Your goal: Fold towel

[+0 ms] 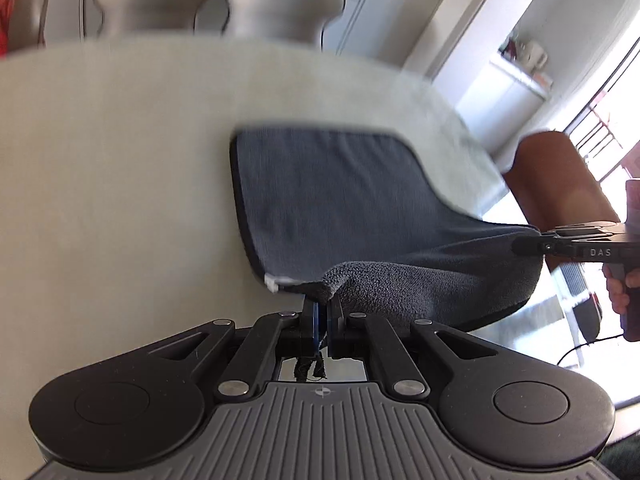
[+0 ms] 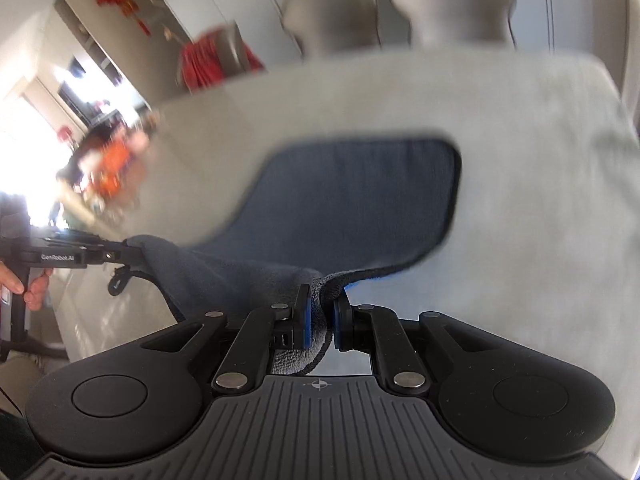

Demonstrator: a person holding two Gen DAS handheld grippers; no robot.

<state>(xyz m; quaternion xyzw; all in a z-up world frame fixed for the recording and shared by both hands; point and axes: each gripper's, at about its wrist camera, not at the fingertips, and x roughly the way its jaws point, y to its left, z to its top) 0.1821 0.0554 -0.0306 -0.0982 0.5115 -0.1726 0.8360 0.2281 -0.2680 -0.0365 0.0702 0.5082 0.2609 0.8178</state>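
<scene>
Both grippers pinch near corners of a grey-blue towel (image 1: 332, 196), lifting its near edge off the pale worktop (image 1: 120, 152).

The left gripper (image 1: 323, 314) has its fingers (image 1: 310, 312) closed narrow on a bunched corner beside a small white tag (image 1: 276, 280); the right gripper (image 2: 322, 312) has its blue-padded fingers (image 2: 305, 320) clamped on the other near corner, a fold of cloth hanging down between them. The towel's far part lies flat on the worktop with its dark-trimmed edge showing, while the near part sags in the air between the two grippers. Each wrist view shows the other gripper out at the side, held in a bare hand (image 2: 24, 284). Two grey chair backs (image 1: 280, 4) stand blurred beyond the worktop's far edge.
</scene>
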